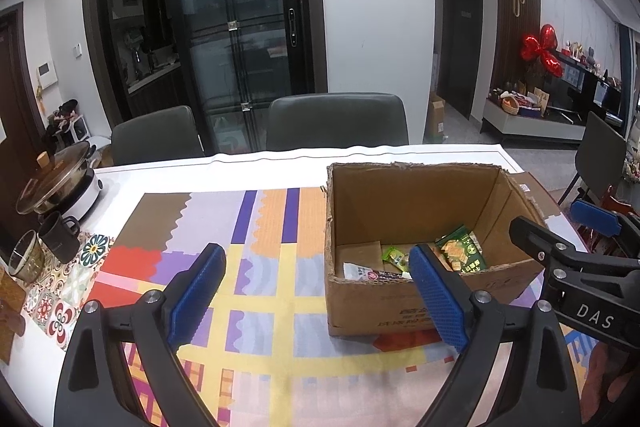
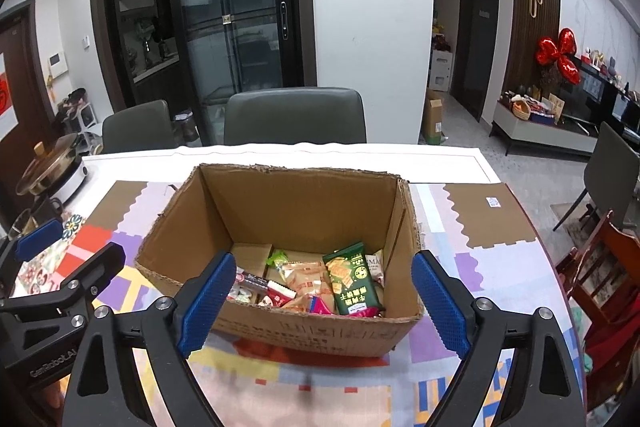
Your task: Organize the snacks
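Observation:
An open cardboard box (image 2: 280, 199) stands on the patterned tablecloth; it also shows in the left wrist view (image 1: 400, 195). Inside lie several snack packets: a dark green cracker packet (image 2: 352, 279), orange packets (image 2: 308, 279), a red-and-white packet (image 2: 264, 287), a small light green one (image 2: 278, 259). The dark green packet (image 1: 460, 247) shows in the left wrist view too. My right gripper (image 2: 324, 299) is open and empty, in front of the box's near wall. My left gripper (image 1: 316, 291) is open and empty, left of the box, its right finger by the box's near corner.
A pot with glass lid (image 1: 60, 179) on a white cooker, a dark mug (image 1: 60, 235) and a glass (image 1: 26, 259) stand at the table's left. Two grey chairs (image 1: 336, 123) stand behind the table. A wooden chair (image 2: 608, 267) is at the right.

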A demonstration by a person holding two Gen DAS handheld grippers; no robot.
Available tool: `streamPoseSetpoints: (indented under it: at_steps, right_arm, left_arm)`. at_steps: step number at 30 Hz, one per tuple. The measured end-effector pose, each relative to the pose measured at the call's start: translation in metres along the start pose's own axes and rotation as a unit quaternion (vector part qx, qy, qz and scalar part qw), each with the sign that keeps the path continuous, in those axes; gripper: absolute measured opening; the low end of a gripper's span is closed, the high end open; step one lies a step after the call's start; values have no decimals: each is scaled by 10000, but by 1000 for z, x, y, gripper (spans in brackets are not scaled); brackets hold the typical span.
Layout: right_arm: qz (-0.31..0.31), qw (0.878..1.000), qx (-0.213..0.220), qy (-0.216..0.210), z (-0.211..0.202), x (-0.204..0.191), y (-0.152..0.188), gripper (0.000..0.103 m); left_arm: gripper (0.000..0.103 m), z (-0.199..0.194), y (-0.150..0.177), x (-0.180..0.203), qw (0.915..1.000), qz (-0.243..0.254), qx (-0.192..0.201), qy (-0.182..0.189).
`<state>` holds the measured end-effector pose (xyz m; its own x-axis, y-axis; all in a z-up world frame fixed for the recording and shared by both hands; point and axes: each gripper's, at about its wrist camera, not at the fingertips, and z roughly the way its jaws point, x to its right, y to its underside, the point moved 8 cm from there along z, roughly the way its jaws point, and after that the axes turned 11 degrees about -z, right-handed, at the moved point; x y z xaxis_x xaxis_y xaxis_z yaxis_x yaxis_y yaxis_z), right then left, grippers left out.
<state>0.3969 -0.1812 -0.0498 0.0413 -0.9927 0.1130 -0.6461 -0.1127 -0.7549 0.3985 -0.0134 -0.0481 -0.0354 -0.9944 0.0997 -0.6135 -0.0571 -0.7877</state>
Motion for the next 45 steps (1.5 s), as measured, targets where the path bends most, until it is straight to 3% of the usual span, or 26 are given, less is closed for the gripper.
streamPoseSetpoints:
  at_steps: [15,45]
  right_arm:
    - [-61,9998,166,72,-69,-1,20,90]
    - [-1,9991,367,230,-209,-13,120,90]
  left_arm:
    - [95,-71,20,1,9999,-27,155,-31]
    - [100,-209,105,-8,9990,-5,421,-121]
